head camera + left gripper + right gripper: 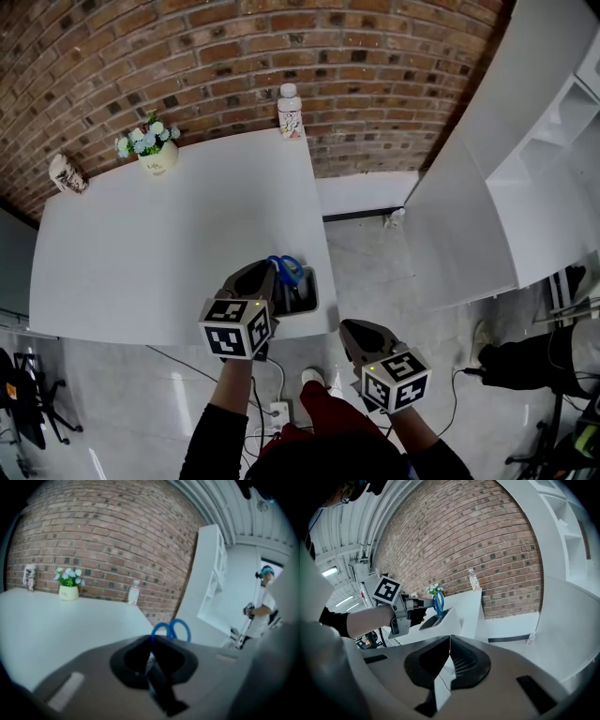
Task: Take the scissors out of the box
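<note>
A dark grey box (305, 298) stands at the near right corner of the white table (169, 244). Blue-handled scissors (289, 268) stick up out of it, handles uppermost. My left gripper (272, 272) reaches over the box's left side and is shut on a handle loop. In the left gripper view the blue loops (180, 620) rise just beyond the closed jaws of that gripper (151, 656). The right gripper view shows the scissors (438, 603) upright in the box (440, 620), pinched by the left gripper (429, 603). My right gripper (356, 330) hangs off the table's near edge, shut and empty (449, 660).
At the table's far edge stand a flower pot (157, 150), a bottle (290, 111) and a patterned cup (67, 174). A white shelf unit (525, 141) fills the right side. A power strip and cables (277, 411) lie on the floor. A person (262, 606) stands far right.
</note>
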`<move>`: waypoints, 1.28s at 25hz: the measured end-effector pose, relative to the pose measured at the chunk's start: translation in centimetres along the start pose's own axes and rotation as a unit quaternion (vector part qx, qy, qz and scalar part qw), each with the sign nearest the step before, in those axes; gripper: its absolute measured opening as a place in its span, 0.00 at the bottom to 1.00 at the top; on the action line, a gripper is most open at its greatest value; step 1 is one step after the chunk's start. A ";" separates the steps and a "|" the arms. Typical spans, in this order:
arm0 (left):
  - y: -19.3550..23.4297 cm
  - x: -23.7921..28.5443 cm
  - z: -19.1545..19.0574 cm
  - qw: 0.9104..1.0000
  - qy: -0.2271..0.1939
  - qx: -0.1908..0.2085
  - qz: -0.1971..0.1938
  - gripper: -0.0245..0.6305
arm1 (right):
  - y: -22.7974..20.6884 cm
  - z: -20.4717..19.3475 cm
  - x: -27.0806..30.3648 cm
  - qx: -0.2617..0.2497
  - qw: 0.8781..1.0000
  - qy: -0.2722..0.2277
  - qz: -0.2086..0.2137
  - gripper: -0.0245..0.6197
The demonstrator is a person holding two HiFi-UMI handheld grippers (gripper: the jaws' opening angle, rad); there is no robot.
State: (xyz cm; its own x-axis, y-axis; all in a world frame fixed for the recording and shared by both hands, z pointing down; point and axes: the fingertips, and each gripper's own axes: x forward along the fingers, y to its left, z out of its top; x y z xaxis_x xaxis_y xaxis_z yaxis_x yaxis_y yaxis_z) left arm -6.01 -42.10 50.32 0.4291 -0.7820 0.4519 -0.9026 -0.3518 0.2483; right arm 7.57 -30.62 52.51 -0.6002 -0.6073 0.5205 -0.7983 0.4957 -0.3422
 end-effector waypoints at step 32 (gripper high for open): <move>-1.1 -9.9 5.0 0.988 -0.147 -0.007 0.056 0.07 | 3.6 1.9 -3.1 -0.041 0.998 -0.045 0.024 0.05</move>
State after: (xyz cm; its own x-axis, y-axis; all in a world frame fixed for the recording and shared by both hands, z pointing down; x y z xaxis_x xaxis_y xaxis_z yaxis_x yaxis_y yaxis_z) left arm -9.40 -36.54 41.33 0.2969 -0.9315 0.2101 -0.9420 -0.2497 0.2241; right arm 6.48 -28.10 48.18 -0.6433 -0.6323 0.4317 -0.7633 0.5734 -0.2976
